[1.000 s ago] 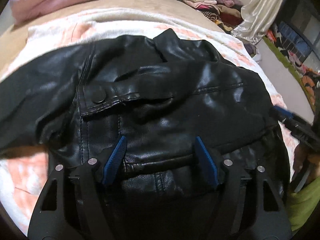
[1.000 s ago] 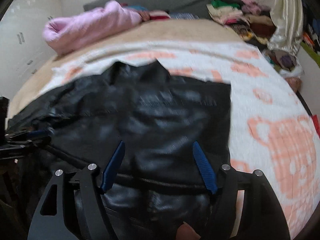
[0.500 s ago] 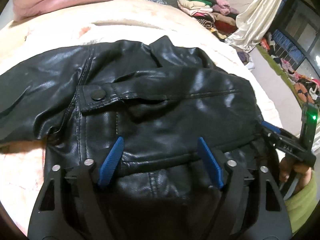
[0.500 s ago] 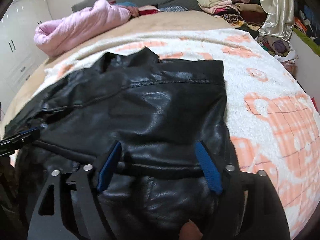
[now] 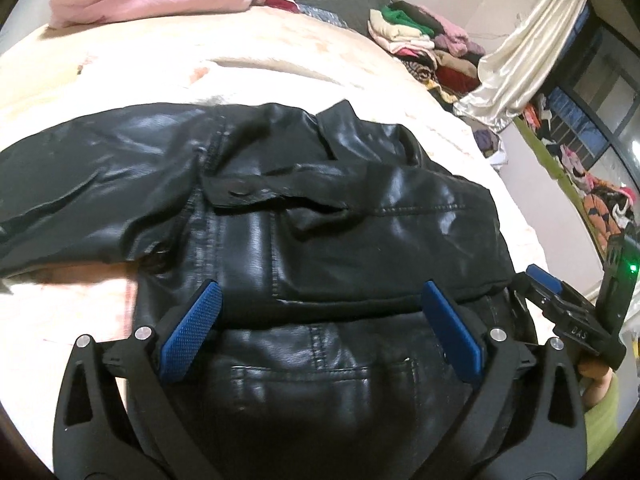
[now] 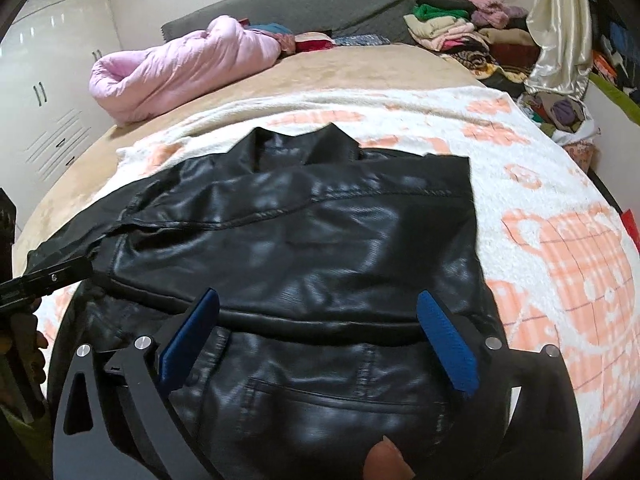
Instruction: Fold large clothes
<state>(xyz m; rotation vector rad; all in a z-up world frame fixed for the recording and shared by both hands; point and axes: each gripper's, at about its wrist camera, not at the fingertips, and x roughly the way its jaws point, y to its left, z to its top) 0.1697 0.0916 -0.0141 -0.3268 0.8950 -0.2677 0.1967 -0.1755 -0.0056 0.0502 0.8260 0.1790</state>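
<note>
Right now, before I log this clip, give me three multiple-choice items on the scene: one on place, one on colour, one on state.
1. Where does the black leather jacket lie?
A. on the patterned blanket
B. on a chair
C. on the floor

2. What colour is the bundled quilt at the bed's far end?
A. green
B. pink
C. blue

3. How is the jacket's right side?
A. spread flat
B. hanging
C. folded inward

Answers: 1 A, blanket shows around it; 2 B, plainly pink; 3 C, straight folded edge on the right.
</note>
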